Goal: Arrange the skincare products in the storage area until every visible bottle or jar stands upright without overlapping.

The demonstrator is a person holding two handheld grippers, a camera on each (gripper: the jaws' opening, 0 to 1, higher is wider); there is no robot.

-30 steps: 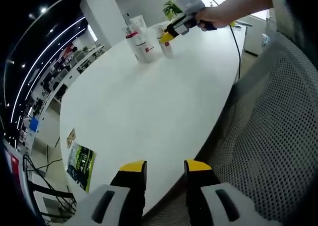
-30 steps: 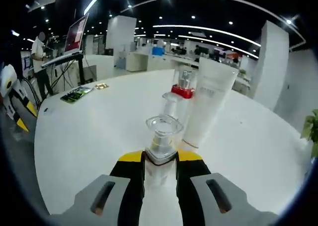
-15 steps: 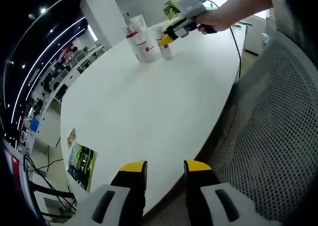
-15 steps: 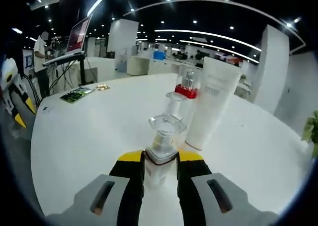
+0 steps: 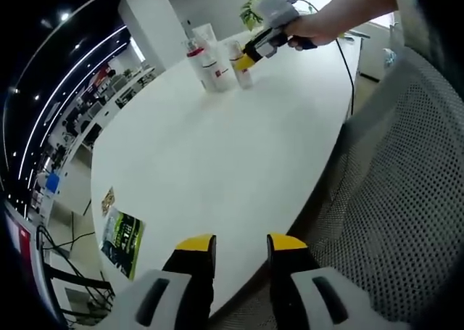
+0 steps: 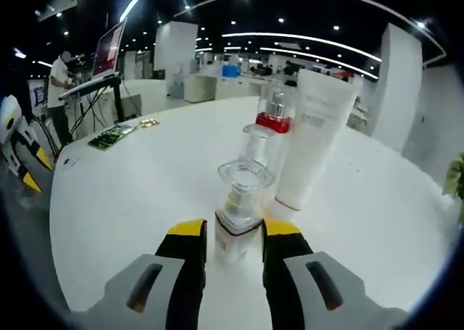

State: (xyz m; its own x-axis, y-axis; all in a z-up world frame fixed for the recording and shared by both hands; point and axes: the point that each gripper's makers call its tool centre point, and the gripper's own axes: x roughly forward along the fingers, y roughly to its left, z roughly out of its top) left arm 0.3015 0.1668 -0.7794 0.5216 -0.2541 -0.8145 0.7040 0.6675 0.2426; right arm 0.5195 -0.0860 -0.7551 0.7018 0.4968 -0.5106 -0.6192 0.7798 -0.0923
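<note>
Yellow-tipped jaws of the right gripper (image 6: pixel 235 232) stand a little apart on either side of a small clear bottle (image 6: pixel 238 214), with a sliver of gap on each side — they flank it low on its body and do not clamp it. The bottle stands upright on the white table (image 6: pixel 138 192), its wide transparent cap above the jaw tips and a dark band near its base. Just beyond it, touching or nearly so (the overlap hides which), stand a second clear bottle (image 6: pixel 256 147), a bottle with a red collar (image 6: pixel 272 116) and a tall white tube (image 6: pixel 313 138) set on its cap end, all upright. The tube carries pale lettering, too faint to read.

In the left gripper view the same cluster sits at the far end of the table, where the right gripper, held by a person's hand (image 5: pixel 313 27), reaches the small bottle; the red-collared bottle shows red marks on its label, unreadable.

The left gripper (image 5: pixel 241 246) hangs at the near table edge, well apart from the bottles — its jaws parted with nothing between them. A green printed booklet (image 5: pixel 121 241) lies near that edge, and a mesh chair back (image 5: pixel 406 192) is beside the table.
</note>
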